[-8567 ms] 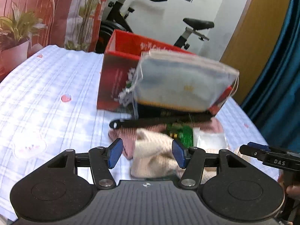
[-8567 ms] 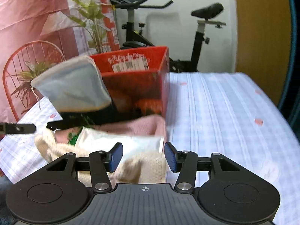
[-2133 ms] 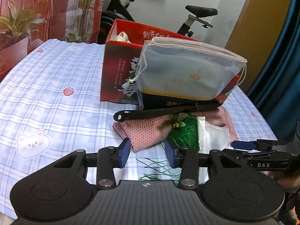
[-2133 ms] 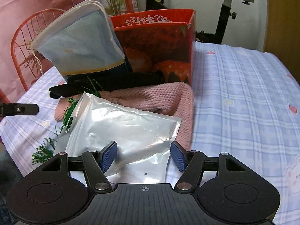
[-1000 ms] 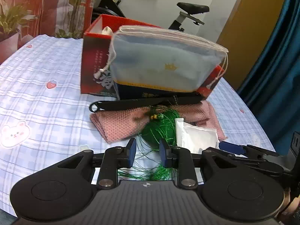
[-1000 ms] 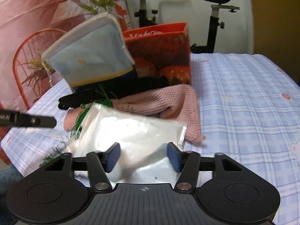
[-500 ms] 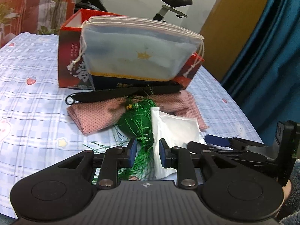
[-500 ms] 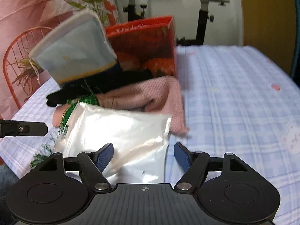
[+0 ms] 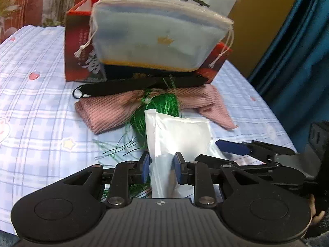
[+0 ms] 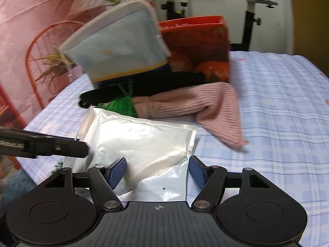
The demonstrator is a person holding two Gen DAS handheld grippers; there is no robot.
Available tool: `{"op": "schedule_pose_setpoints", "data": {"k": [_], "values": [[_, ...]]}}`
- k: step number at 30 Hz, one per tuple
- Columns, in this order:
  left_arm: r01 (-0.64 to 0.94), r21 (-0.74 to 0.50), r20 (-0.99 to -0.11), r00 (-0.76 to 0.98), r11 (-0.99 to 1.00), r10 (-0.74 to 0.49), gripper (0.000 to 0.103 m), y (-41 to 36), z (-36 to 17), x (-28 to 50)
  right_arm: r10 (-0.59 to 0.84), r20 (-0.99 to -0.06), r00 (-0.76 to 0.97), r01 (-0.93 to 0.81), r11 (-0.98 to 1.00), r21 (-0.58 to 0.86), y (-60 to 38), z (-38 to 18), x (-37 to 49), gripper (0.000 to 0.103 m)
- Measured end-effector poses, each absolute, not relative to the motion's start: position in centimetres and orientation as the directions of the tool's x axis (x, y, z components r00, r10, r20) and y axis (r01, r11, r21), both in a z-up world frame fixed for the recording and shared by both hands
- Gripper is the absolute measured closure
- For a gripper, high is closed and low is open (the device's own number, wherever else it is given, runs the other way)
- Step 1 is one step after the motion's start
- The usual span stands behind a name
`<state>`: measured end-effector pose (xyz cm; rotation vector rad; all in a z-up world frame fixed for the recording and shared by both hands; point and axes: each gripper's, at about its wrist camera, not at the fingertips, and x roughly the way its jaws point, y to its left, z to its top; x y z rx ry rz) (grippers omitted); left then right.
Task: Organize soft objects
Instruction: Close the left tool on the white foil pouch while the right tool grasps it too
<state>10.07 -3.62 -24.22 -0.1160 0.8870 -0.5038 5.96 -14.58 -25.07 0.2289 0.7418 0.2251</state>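
A silver-white pouch (image 9: 181, 131) lies at the table's near edge, partly over a ball of green thread (image 9: 164, 103). My left gripper (image 9: 161, 167) has narrow jaws, and the pouch's near left edge is bunched between them, touching both pads. From the right, the right gripper's fingers (image 9: 267, 150) reach in over the pouch. In the right wrist view the pouch (image 10: 139, 142) lies under my right gripper (image 10: 158, 173). Its jaws stand wide and are closing, and the pads are not pressing on the pouch. The left gripper's finger (image 10: 61, 146) lies over the pouch's left edge.
A pink knitted cloth (image 9: 107, 111) and a black strap (image 9: 115, 88) lie behind the pouch. A pale blue drawstring bag (image 9: 154, 33) leans on a red box (image 9: 80, 41). The checked tablecloth (image 9: 41, 123) spreads left. A blue curtain (image 9: 298, 61) hangs right; an exercise bike (image 10: 250, 10) stands behind.
The pouch has slid left, over the green thread and in between the left jaws. The right jaws widened, then narrowed a little. Both views swung slightly.
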Motion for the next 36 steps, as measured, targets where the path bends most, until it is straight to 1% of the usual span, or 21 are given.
{"op": "schedule_pose_setpoints", "data": {"k": [2, 5, 9, 12, 15, 19, 20, 21, 23, 27, 28, 30, 33, 36], "values": [[0.36, -0.309, -0.711, 0.528, 0.88, -0.465, 0.075, -3.3, -24.5, 10.1, 0.293, -0.636, 0.714, -0.146, 0.95, 0.274, -13.9, -25.0, 5.9, 0.04], [0.341, -0.282, -0.718, 0.545, 0.897, -0.433, 0.076, -3.1, -24.7, 10.1, 0.298, -0.63, 0.718, -0.163, 0.951, 0.264, -13.6, -24.8, 5.9, 0.04], [0.317, -0.291, -0.734, 0.53, 0.903, -0.423, 0.076, -2.6, -25.5, 10.4, 0.267, -0.627, 0.731, -0.122, 0.956, 0.266, -14.4, -24.9, 5.9, 0.039], [0.323, -0.295, -0.731, 0.53, 0.899, -0.43, 0.076, -2.5, -25.7, 10.4, 0.273, -0.625, 0.731, -0.103, 0.95, 0.295, -15.0, -25.2, 5.9, 0.037], [0.323, -0.297, -0.729, 0.531, 0.899, -0.432, 0.076, -2.4, -25.7, 10.5, 0.271, -0.624, 0.733, -0.102, 0.951, 0.293, -15.0, -25.3, 5.9, 0.037], [0.321, -0.312, -0.721, 0.533, 0.894, -0.443, 0.077, -2.4, -25.6, 10.3, 0.278, -0.619, 0.734, -0.106, 0.948, 0.3, -15.0, -25.3, 5.8, 0.05], [0.326, -0.318, -0.714, 0.535, 0.89, -0.452, 0.077, -2.4, -25.4, 10.3, 0.279, -0.619, 0.734, -0.104, 0.947, 0.303, -15.1, -25.3, 5.8, 0.056], [0.33, -0.322, -0.71, 0.536, 0.887, -0.457, 0.077, -2.5, -25.4, 10.2, 0.283, -0.618, 0.734, -0.103, 0.945, 0.311, -15.2, -25.3, 5.8, 0.06], [0.334, -0.322, -0.708, 0.536, 0.886, -0.459, 0.077, -2.6, -25.4, 10.1, 0.299, -0.613, 0.732, -0.107, 0.938, 0.33, -15.3, -25.3, 5.8, 0.063], [0.33, -0.321, -0.709, 0.538, 0.888, -0.456, 0.075, -2.7, -25.3, 10.0, 0.304, -0.61, 0.732, -0.116, 0.938, 0.328, -15.1, -25.3, 5.9, 0.063], [0.329, -0.317, -0.708, 0.541, 0.89, -0.453, 0.074, -2.8, -25.3, 10.0, 0.305, -0.608, 0.733, -0.116, 0.937, 0.329, -15.0, -25.3, 5.9, 0.062], [0.329, -0.312, -0.71, 0.543, 0.891, -0.449, 0.071, -2.7, -25.4, 10.0, 0.308, -0.608, 0.732, -0.115, 0.935, 0.335, -15.1, -25.4, 5.9, 0.06], [0.333, -0.322, -0.707, 0.537, 0.886, -0.46, 0.071, -2.8, -25.5, 10.1, 0.31, -0.613, 0.726, -0.106, 0.933, 0.345, -15.1, -25.6, 6.0, 0.057], [0.347, -0.34, -0.705, 0.52, 0.874, -0.481, 0.072, -3.1, -25.7, 10.1, 0.315, -0.606, 0.73, -0.075, 0.919, 0.388, -15.3, -25.8, 6.1, 0.054]]}}
